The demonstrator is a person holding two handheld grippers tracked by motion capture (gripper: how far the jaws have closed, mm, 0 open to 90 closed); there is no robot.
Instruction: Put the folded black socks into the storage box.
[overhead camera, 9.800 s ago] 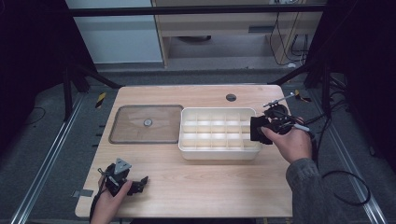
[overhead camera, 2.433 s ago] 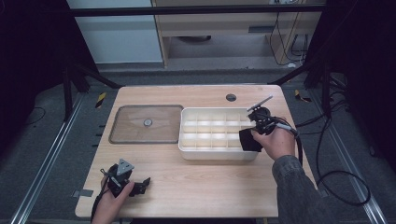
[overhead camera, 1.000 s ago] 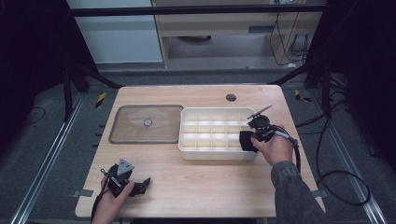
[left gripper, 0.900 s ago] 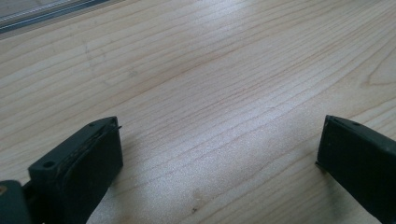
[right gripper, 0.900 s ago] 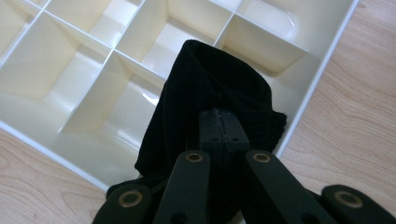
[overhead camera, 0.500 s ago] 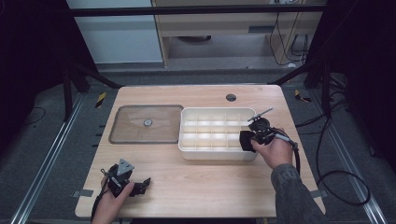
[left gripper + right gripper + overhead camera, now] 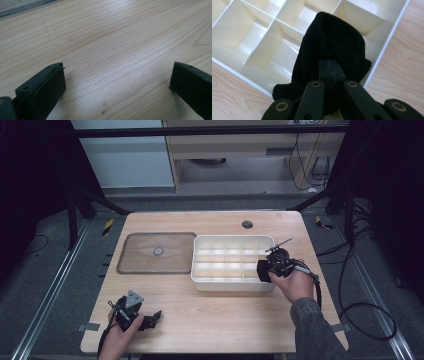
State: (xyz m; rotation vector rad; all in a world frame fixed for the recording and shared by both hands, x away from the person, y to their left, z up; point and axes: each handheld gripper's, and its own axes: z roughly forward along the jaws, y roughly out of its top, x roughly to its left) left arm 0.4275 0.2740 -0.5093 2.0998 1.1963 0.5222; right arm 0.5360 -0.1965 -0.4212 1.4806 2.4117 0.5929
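Now my right gripper (image 7: 331, 68) has its jaws pressed together on a black piece of knitted cloth, perhaps a sock (image 7: 332, 45), and holds it over the near right corner of the cream plastic organizer tray with many small compartments (image 7: 200, 282). A few seconds ago this gripper was higher and more to the right of the tray; since then it came down and a little inward, and in the last second it did not move any more. In the right gripper view the cloth hangs in front of the jaws and covers the near right compartment, with its lower edge over the tray rim. I judge that the cloth is arriving at its compartment, so the next thing would be to lower it a bit and let it go; I cannot tell if it already touches the bottom.

My left gripper (image 7: 148, 319) rests at the near left of the light wooden table (image 7: 210, 320), jaws wide apart with nothing between them, same as before. The transparent flat lid with a small knob (image 7: 158, 252) lies left of the tray, just beside it.
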